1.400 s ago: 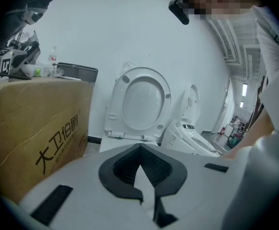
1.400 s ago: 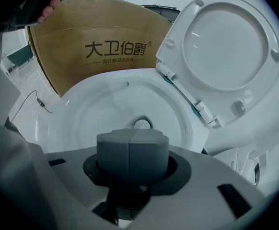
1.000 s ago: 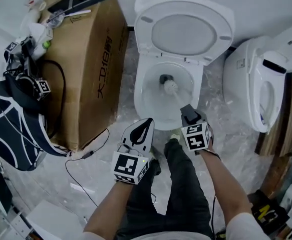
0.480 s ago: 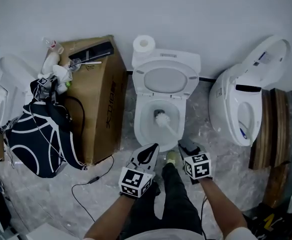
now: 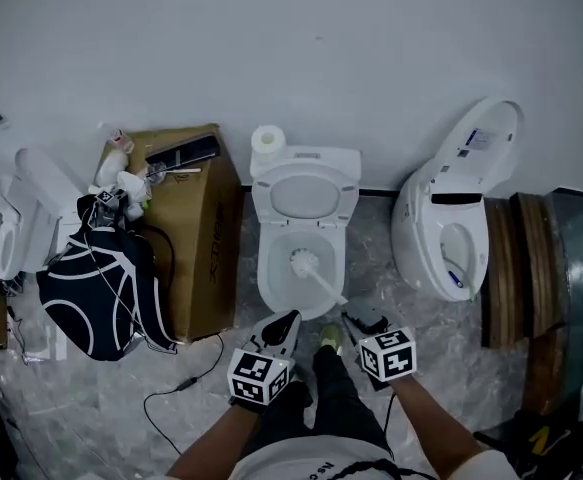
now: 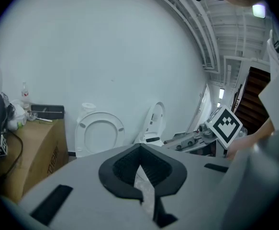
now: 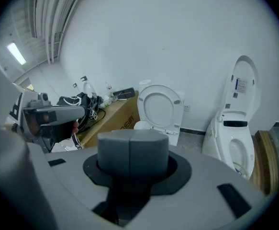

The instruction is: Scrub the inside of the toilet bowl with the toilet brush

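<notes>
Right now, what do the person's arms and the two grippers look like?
Both the left gripper and the right gripper have pale grey shells with black jaw pads, each carrying a white cube with black square markers. The person wears a white short-sleeved top; forearms are bare.

The near end of the toilet brush (image 5: 307, 267) vanishes under the right gripper (image 5: 357, 318) in the head view. In the right gripper view the jaws block the toilet bowl (image 5: 270, 290). Items atop the cardboard box (image 5: 207, 238) are too small to tell.
</notes>
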Tool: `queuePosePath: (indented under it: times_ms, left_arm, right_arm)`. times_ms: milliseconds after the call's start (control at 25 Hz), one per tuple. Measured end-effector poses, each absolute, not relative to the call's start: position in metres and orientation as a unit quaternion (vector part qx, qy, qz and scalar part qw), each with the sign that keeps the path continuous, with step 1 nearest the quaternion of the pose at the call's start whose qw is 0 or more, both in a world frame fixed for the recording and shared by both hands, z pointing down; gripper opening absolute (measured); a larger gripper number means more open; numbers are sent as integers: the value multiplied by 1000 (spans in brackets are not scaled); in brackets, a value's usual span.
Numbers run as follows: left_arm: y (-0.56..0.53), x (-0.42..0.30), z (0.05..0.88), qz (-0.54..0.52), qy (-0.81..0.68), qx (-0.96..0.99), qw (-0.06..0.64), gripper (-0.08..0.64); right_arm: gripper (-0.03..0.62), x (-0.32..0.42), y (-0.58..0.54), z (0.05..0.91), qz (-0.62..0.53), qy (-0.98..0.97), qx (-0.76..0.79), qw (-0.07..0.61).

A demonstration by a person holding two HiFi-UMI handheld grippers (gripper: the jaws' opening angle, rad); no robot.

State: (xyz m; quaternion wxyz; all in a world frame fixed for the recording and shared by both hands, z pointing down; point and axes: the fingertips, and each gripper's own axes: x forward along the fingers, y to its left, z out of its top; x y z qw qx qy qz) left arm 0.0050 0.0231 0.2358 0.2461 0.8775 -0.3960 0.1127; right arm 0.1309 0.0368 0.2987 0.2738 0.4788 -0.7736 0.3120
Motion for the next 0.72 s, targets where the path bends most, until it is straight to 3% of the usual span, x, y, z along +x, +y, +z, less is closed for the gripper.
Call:
queuePosePath:
  times_ms: [720]
  left_arm:
    - [34,-6,102,46,-404,896,180,6]
  right_arm:
    - [156,125,64,152,229,-814,490,213]
